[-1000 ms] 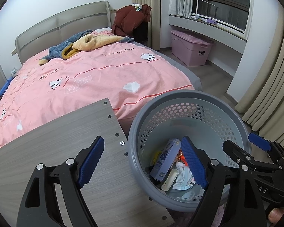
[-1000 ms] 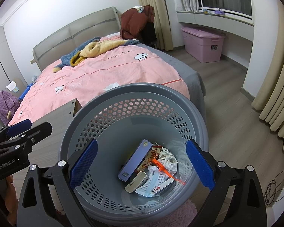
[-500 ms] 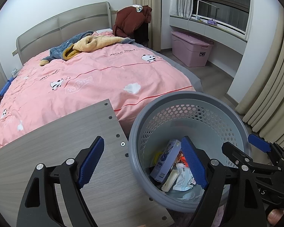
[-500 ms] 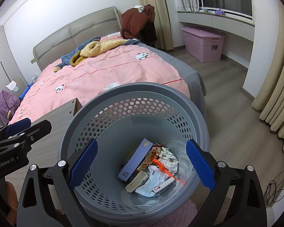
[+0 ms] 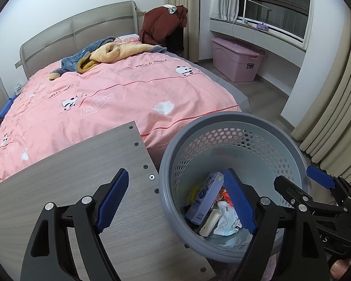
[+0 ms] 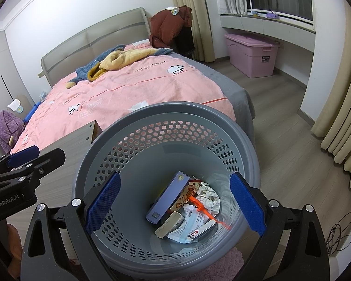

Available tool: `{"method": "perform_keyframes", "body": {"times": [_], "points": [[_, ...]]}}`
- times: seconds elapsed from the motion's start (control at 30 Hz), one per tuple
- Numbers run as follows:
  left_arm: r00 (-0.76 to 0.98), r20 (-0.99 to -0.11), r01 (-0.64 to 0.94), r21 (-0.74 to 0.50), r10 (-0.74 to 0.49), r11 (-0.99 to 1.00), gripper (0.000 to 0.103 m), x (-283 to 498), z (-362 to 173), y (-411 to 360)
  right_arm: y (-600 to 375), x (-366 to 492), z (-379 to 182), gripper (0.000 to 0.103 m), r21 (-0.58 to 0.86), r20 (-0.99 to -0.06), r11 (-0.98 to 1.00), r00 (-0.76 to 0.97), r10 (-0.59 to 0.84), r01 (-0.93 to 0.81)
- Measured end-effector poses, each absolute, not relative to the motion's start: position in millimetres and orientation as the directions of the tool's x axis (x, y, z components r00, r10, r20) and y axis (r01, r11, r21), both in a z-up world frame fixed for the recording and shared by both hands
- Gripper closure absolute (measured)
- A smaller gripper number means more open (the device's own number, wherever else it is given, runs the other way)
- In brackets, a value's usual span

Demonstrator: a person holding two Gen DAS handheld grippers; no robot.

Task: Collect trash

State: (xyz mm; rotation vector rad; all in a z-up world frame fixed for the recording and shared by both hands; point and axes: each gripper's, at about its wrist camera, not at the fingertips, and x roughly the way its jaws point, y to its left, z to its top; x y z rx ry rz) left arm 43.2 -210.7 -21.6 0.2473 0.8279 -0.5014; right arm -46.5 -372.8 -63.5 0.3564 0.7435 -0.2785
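A grey perforated trash basket (image 6: 166,117) stands on the floor beside a wooden table; it also shows in the left wrist view (image 5: 231,119). Inside lie a purple box (image 6: 167,197), crumpled wrappers (image 6: 207,193), an orange plastic piece (image 6: 204,210) and a playing card (image 6: 200,231). My right gripper (image 6: 174,205) is open and empty, held over the basket mouth. My left gripper (image 5: 176,200) is open and empty, with one finger over the table (image 5: 58,164) and the other over the basket. A white tissue (image 5: 162,108) lies on the pink bed.
A pink bed (image 5: 105,93) with a blue and yellow garment (image 5: 100,55) fills the space behind. A pink storage box (image 5: 236,61) sits under the window. Curtains (image 5: 334,107) hang at the right. A black cable (image 6: 339,234) lies on the floor.
Both grippers have barely moved; the left view has shifted slightly. Both stay open and the basket contents are unchanged.
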Motion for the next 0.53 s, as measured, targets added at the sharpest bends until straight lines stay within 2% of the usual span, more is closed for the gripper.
{"method": "perform_keyframes", "body": {"times": [0.53], "points": [[0.569,-0.758,0.508,0.017,-0.32,0.861,0.023,48.0,-23.3,-206.5,-372.1,-46.3,-63.0,0.01,0.215,-0.7,0.904,0.704,-0.121,0.369]]}}
